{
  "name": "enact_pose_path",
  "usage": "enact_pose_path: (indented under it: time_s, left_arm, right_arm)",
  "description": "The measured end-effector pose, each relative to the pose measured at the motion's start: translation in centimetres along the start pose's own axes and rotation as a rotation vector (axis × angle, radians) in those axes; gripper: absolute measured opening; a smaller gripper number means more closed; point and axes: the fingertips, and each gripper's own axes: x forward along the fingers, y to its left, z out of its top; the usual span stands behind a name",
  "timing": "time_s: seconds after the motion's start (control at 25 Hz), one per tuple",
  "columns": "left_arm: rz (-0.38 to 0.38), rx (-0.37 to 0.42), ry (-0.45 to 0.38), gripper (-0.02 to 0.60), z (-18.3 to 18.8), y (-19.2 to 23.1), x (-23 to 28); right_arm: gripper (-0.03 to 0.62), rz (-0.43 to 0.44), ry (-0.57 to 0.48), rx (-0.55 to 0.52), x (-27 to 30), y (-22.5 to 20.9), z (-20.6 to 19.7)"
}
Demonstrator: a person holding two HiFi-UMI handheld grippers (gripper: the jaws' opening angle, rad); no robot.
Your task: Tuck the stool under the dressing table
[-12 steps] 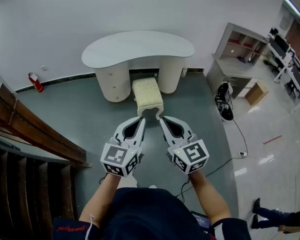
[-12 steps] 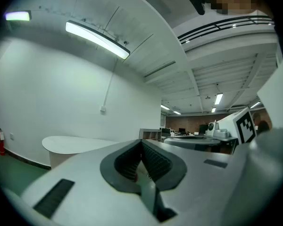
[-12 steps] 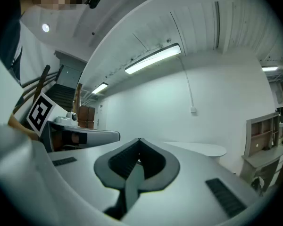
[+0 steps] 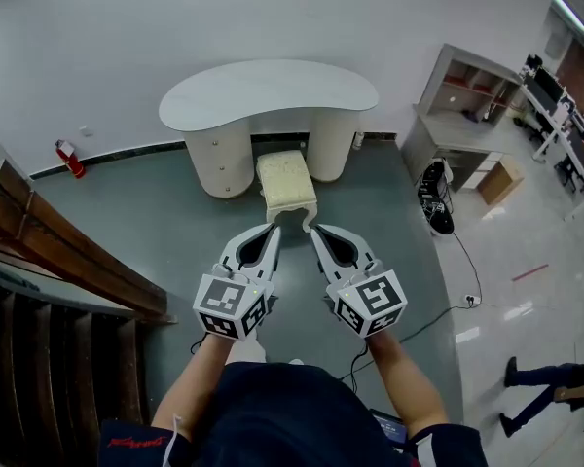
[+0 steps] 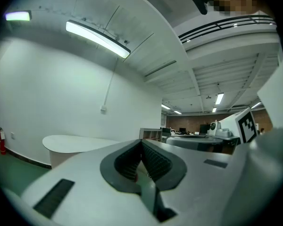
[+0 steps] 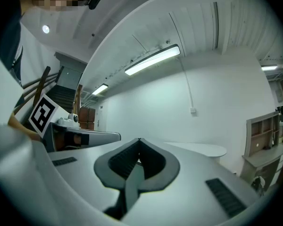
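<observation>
Cream stool (image 4: 287, 178) half-tucked under white dressing table (image 4: 269, 93)

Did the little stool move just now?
Yes, a little. The stool slid farther in under the dressing table, which stayed put.

Grey-green floor (image 4: 127, 222) carries white dressing table (image 4: 269, 100) at the wall, cream stool (image 4: 287, 181) in the gap between its two pedestals with front end sticking out, red fire extinguisher (image 4: 69, 160) far left, shelf unit (image 4: 462, 115), cardboard box (image 4: 499, 180) and trailing cable (image 4: 472, 270) right.
</observation>
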Motion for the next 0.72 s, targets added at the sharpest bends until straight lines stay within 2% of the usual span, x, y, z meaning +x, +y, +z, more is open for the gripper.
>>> enact_pose_path:
  time_s: [0.32, 0.52, 0.72]
  left_arm:
    - [-0.003, -0.001, 0.01, 0.008, -0.5, -0.6, -0.2]
    - [-0.013, -0.029, 0.006, 0.008, -0.3, 0.1, 0.6]
    - [-0.017, -0.019, 0.005, 0.008, 0.1, 1.6, 1.7]
  right_arm:
    - [0.012, -0.002, -0.007, -0.002, -0.7, -0.2, -0.2]
    - [0.012, -0.007, 0.005, 0.0, 0.0, -0.7, -0.4]
    - [0.012, -0.023, 0.012, 0.009, 1.5, -1.8, -0.6]
